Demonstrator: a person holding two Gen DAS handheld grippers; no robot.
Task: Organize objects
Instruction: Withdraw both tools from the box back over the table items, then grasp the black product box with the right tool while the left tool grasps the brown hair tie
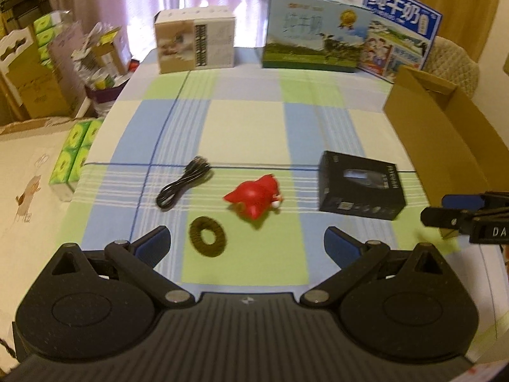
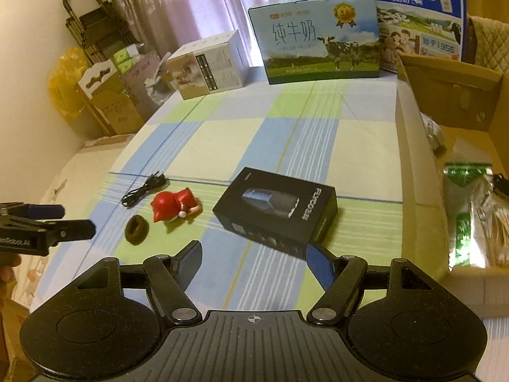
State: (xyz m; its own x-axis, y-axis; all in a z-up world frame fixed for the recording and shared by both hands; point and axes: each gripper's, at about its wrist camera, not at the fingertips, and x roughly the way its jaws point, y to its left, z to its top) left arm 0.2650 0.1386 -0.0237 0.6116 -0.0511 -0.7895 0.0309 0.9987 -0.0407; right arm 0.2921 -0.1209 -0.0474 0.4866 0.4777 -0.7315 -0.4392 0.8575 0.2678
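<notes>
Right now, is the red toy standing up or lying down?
Lying down: the red toy rests on its side on the checked cloth, beside the cable.

Left gripper [image 1: 246,246] is held above the near edge of the table, jaws spread wide and empty. Right gripper [image 2: 253,259] is likewise held spread and empty, toward the near right corner, level with the left.

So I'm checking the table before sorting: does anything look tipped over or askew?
Yes. The red figurine lies on its side beside the hair tie. The black product box sits diagonal to the checked tablecloth. Nothing looks spilled or damaged.
</notes>
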